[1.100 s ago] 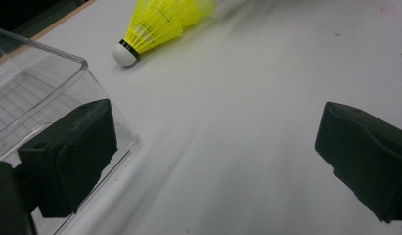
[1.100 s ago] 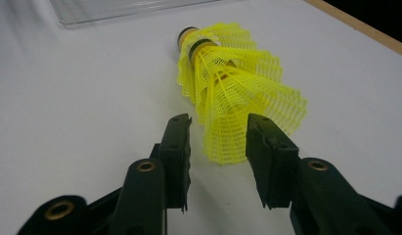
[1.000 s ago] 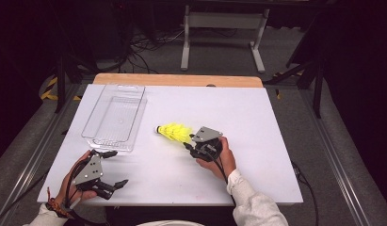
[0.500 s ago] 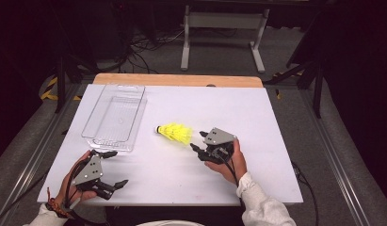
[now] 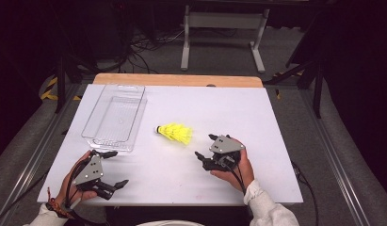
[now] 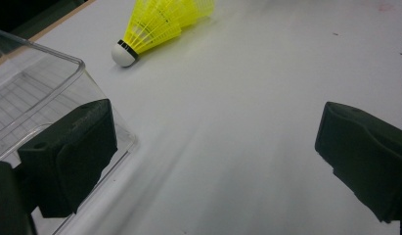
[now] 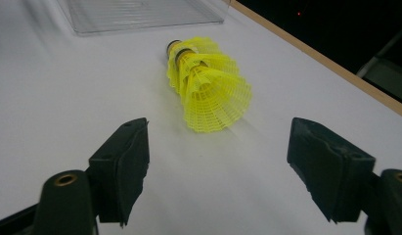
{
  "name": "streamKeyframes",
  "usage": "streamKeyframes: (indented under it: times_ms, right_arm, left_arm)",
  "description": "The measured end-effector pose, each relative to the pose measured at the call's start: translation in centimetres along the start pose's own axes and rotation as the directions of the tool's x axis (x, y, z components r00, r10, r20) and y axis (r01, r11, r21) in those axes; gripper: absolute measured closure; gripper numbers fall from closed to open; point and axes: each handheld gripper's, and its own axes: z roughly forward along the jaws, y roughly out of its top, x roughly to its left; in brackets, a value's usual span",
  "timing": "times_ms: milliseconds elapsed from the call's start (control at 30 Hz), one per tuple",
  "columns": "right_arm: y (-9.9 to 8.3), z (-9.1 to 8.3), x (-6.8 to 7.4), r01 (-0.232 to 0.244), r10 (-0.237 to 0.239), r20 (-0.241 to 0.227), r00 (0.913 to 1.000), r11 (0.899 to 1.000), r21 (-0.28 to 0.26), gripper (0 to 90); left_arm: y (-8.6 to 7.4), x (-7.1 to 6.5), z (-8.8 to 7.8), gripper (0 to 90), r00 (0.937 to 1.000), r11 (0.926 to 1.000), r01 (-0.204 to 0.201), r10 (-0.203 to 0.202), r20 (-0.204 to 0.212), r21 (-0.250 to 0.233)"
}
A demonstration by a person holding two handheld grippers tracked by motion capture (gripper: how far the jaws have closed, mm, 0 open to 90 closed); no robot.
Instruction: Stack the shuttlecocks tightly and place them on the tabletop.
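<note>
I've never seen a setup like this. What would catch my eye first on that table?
Most likely the bright yellow shuttlecocks, nested together and lying on their side near the middle of the white table. To their left sits a clear plastic tray, empty. Nearer the front edge, a person's hands hold two black grippers: the right gripper points at the shuttlecocks with its jaws apart, and the left gripper rests open beside the tray's corner.

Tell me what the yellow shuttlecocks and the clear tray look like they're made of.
Shuttlecocks: likely moulded plastic; the skirts are a glossy yellow mesh of ribs, with a white, smooth head, possibly foam or cork. Tray: probably hard clear plastic; see-through walls, shiny rim and a ribbed floor.
</note>
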Motion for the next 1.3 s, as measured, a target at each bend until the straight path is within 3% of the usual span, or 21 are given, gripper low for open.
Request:
streamKeyframes:
  times_ms: [233, 567, 600, 1300]
  right_arm:
    - [-0.5, -0.1, 0.8, 0.012, -0.012, 0.009, 0.9999, 1.0, -0.007, 17.2]
    - [-0.8, 1.6, 2.4, 0.025, -0.024, -0.026, 0.9994, 0.999, 0.021, 7.8]
    - [-0.8, 1.8, 2.6, 0.019, -0.018, -0.047, 0.9987, 1.0, 0.016, 6.3]
    - [-0.2, 4.0, 3.7, 0.004, -0.002, -0.046, 0.9989, 0.999, 0.049, 8.0]
  left_arm:
    - [0.0, 0.0, 0.0, 3.0, 1.0, 1.0, 0.003, -0.003, -0.002, -0.001]
    - [0.0, 0.0, 0.0, 3.0, 1.0, 1.0, 0.003, -0.003, -0.003, -0.004]
    - [0.0, 0.0, 0.0, 3.0, 1.0, 1.0, 0.006, -0.006, -0.003, -0.004]
    - [0.0, 0.0, 0.1, 3.0, 1.0, 1.0, 0.002, -0.002, -0.01, 0.004]
